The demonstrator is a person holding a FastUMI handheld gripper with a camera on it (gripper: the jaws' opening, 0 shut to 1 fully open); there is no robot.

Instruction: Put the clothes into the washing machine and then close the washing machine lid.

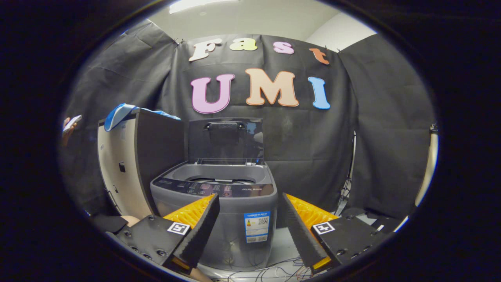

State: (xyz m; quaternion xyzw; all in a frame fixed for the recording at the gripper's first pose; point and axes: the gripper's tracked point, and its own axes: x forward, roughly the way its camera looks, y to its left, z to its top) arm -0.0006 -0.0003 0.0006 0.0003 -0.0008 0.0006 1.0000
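Your gripper [250,219] is spread wide with nothing between the fingers, aimed straight at the grey top-load washing machine [219,203]. The washer sits just ahead of the fingers, its lid [226,141] standing upright and open at the back, so you can see the tub rim. The clothes, a blue cloth [119,113], are draped on top of a dark cabinet [152,156] right beside the washer on its left, well beyond your left finger. Loose wires [274,270] trail on the floor at the washer's base.

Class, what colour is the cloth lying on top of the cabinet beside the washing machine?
Blue. The cloth shows best in the gripper view, beyond the open tool.
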